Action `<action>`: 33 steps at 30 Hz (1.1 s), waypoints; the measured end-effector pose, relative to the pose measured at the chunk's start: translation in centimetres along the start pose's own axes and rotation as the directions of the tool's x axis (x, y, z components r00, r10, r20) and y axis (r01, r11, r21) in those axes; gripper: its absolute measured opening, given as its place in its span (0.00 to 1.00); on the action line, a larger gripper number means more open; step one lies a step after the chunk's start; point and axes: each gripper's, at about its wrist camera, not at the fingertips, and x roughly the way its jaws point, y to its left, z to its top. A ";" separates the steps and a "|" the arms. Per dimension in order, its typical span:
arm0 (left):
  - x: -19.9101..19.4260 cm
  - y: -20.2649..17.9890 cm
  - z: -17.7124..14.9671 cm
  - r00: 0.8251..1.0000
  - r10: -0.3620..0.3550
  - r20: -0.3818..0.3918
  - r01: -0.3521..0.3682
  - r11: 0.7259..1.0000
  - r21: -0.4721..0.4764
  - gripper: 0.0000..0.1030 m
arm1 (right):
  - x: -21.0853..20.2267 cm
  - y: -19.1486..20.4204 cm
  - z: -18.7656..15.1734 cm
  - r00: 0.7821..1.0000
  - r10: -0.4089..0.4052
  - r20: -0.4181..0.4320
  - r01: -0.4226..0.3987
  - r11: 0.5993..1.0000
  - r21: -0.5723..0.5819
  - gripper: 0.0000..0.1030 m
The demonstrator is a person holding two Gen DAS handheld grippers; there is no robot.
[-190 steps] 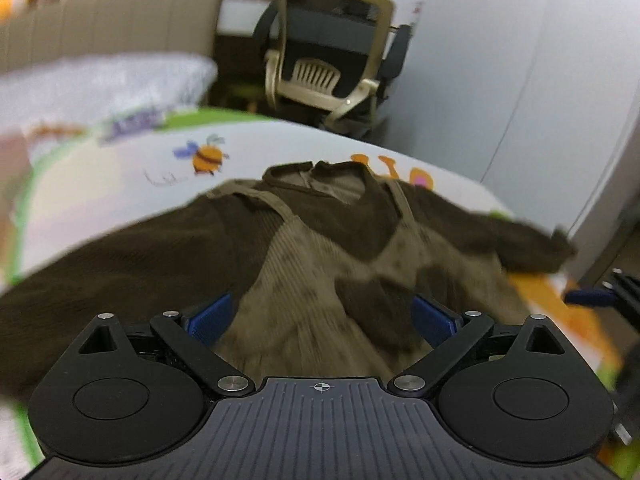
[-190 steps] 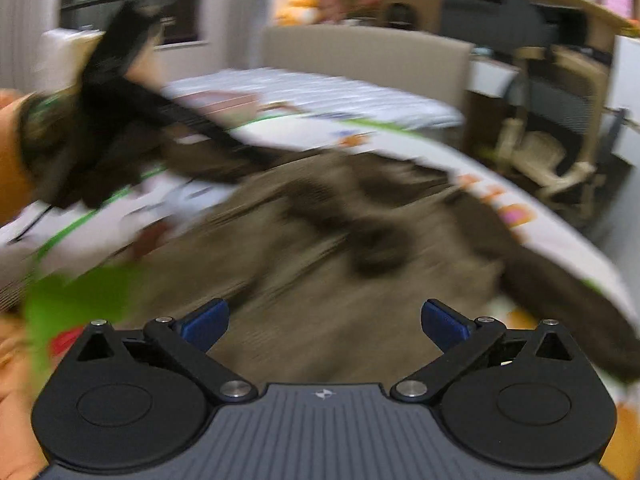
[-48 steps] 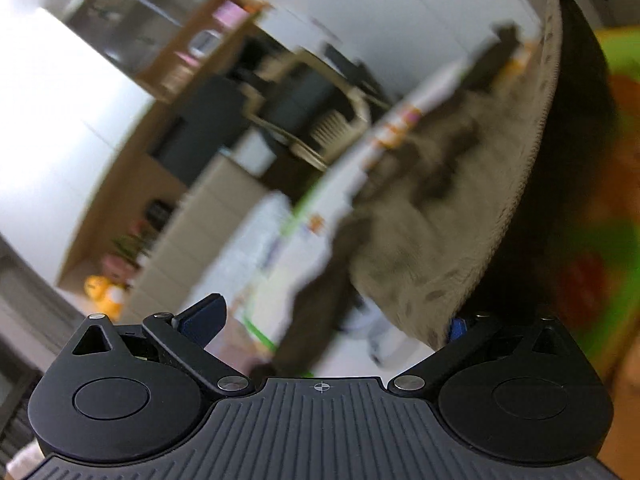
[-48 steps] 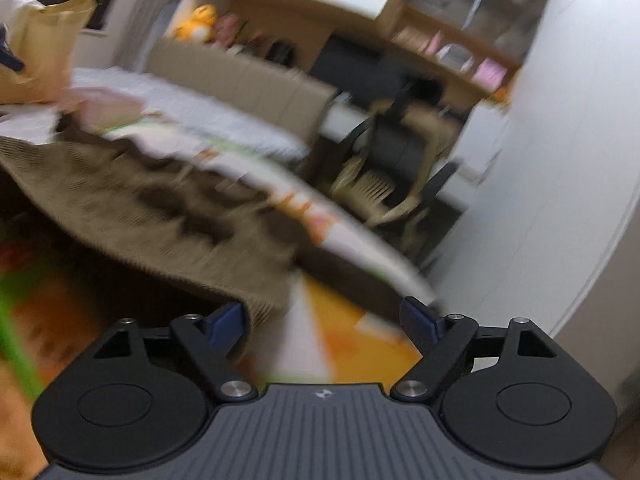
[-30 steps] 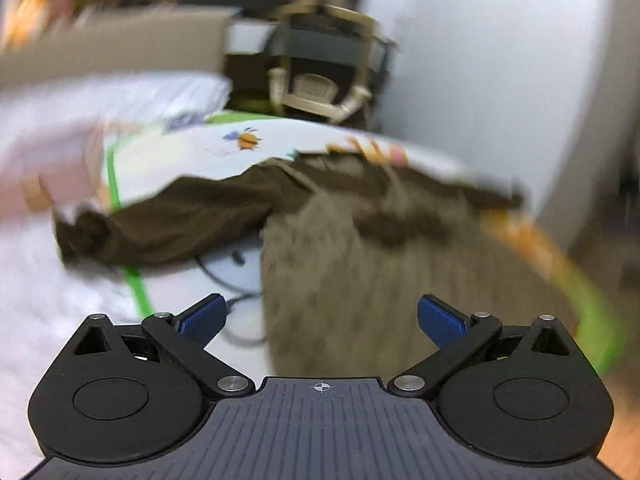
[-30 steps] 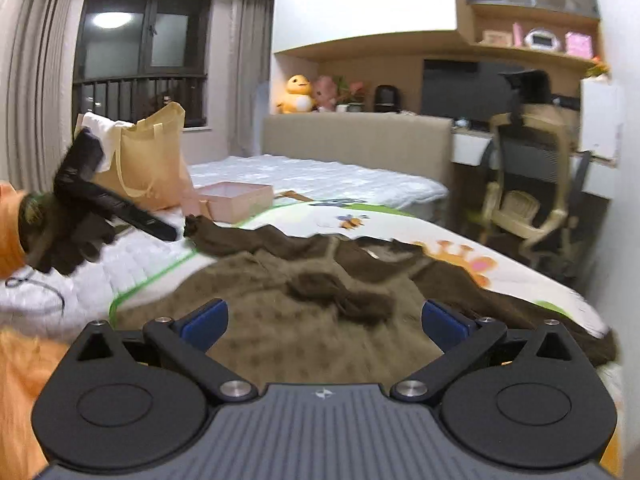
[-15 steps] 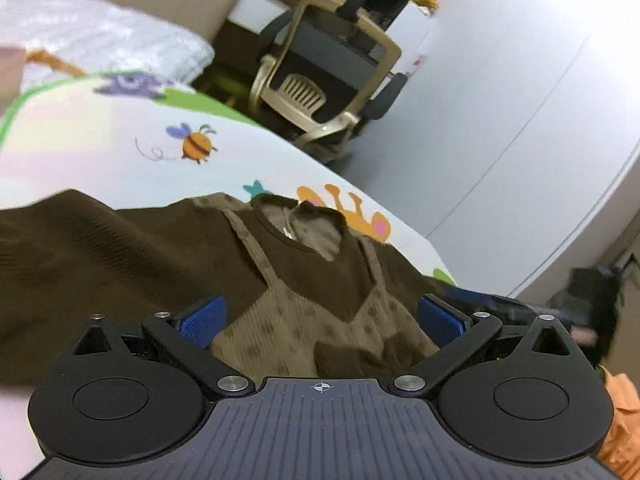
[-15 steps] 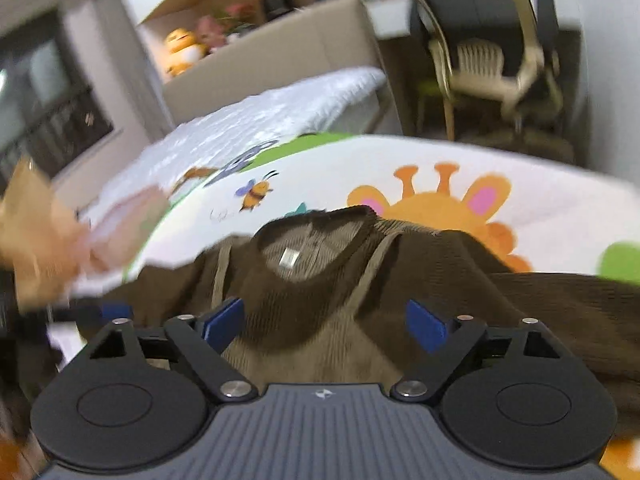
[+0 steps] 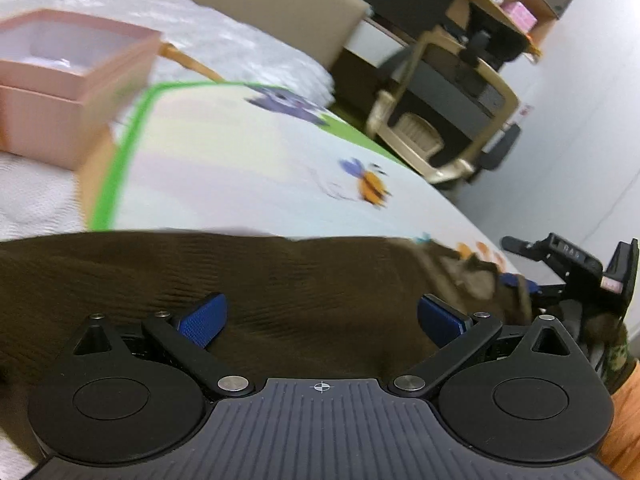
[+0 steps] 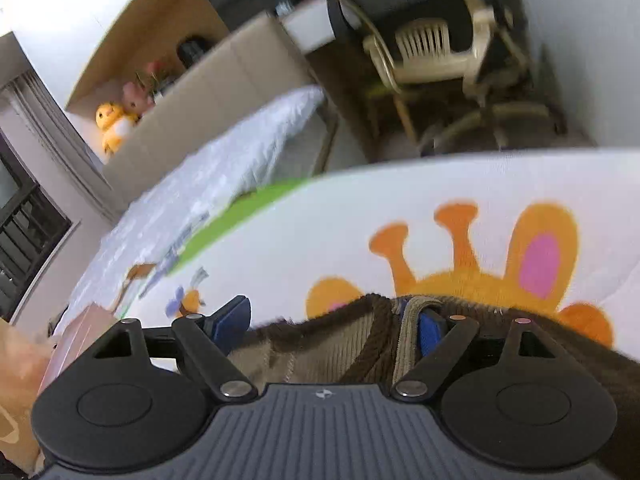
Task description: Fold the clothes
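The left gripper (image 9: 320,316) holds its fingers (image 9: 204,314) spread wide, low over the brown sweater (image 9: 280,280) on the play mat (image 9: 240,168). The right gripper (image 10: 332,322), fingers also apart, sits at the sweater's collar. Only the left view shows a pink box (image 9: 60,80) beyond the sweater.

black ribbed left claw (image 9: 322,316) with blue fingertips (image 9: 202,315), silver screws, orange sleeve (image 9: 624,420)

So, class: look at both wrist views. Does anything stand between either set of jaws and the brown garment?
Nothing visible does. The left gripper is open directly over the brown garment. The right gripper is open around the garment's neckline, with only cloth between its jaws.
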 end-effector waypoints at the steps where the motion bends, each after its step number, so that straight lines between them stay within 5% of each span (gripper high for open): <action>1: -0.3 0.2 0.1 1.000 0.012 0.008 -0.012 1.000 0.000 1.00 | -0.1 0.0 -0.3 1.000 0.005 -0.009 -0.005 1.000 -0.017 0.82; 6: -2.0 0.3 0.5 0.999 0.040 0.019 -0.040 0.998 -0.042 1.00 | -5.2 1.5 -2.2 0.999 0.032 0.005 -0.031 0.986 -0.164 0.95; 12: -5.9 -1.9 -2.7 0.994 -0.108 -0.029 0.103 0.986 -0.133 1.00 | -15.0 2.3 -7.4 1.000 0.016 0.018 -0.008 0.914 -0.405 1.00; 16: -6.8 -1.4 -4.8 0.994 -0.103 -0.039 0.088 0.957 -0.275 1.00 | -19.4 0.9 -10.7 0.996 -0.052 0.076 0.078 0.915 -0.396 1.00; 19: -6.4 0.0 -5.2 0.998 -0.062 -0.026 0.046 0.910 -0.412 1.00 | -21.7 -0.1 -13.2 0.984 -0.110 0.141 0.151 0.932 -0.329 1.00; 24: -5.5 0.1 -4.7 1.000 0.021 0.014 -0.011 0.862 -0.507 0.98 | -21.5 -1.1 -14.4 0.979 -0.119 0.163 0.164 0.941 -0.297 1.00; 26: -5.1 -0.1 -4.5 0.998 0.066 0.026 -0.043 0.852 -0.521 0.92 | -21.0 -1.4 -14.4 0.979 -0.110 0.174 0.158 0.943 -0.292 1.00; 28: -4.7 -0.1 -4.3 0.990 0.129 0.051 -0.085 0.856 -0.511 0.55 | -20.4 -2.0 -14.7 0.982 -0.100 0.158 0.141 0.952 -0.271 1.00; 31: -4.3 -0.5 -4.5 0.964 0.249 0.097 -0.178 0.869 -0.462 0.27 | -20.2 -3.0 -14.5 0.987 -0.081 0.138 0.111 0.969 -0.219 1.00; 33: -4.2 -1.5 -4.0 0.936 0.333 0.118 -0.270 0.889 -0.369 0.23 | -20.0 -3.4 -14.5 0.989 -0.082 0.122 0.105 0.976 -0.190 1.00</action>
